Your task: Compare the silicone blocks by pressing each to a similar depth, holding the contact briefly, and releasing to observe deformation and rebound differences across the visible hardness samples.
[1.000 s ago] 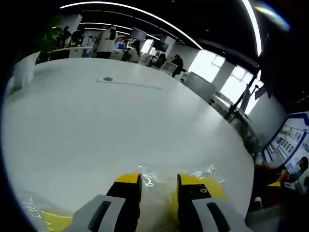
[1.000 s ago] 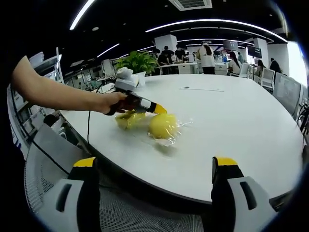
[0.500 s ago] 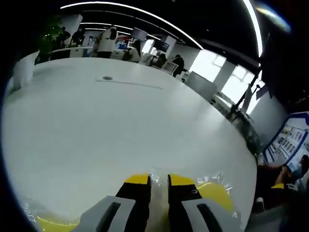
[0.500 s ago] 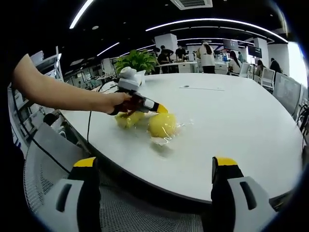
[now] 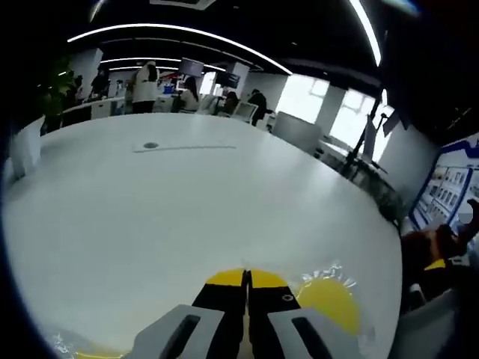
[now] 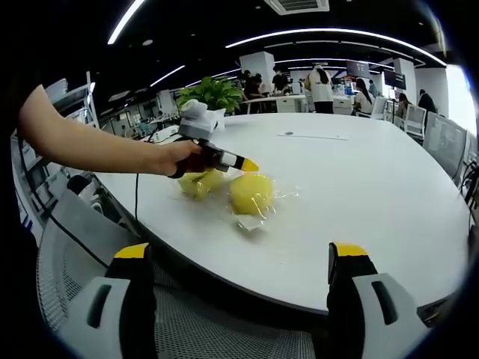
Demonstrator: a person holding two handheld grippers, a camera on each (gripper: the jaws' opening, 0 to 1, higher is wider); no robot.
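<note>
Right gripper view has the left gripper (image 6: 241, 162), fingers pressed together, poised above 2 bagged yellow silicone blocks (image 6: 251, 193) near the desk (image 6: 359, 194) edge, next a steady press down, while the right gripper (image 6: 239, 299) waits with fingers spread.

L gripper (image 5: 245, 278) jaws closed together, person's forearm (image 6: 90, 146) outstretched w/ hand (image 6: 174, 158) gripping it, R gripper (image 6: 241, 262) jaws spread wide, held back

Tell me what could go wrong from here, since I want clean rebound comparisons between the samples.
1. The left claw is shut and sits above the blocks, so a poke with joined tips may dent less evenly than a flat press.
2. The round block lies in loose clear wrap; it could slide on the table and blur the depth.
3. The right claw is open, off the table edge, steadying nothing.
</note>
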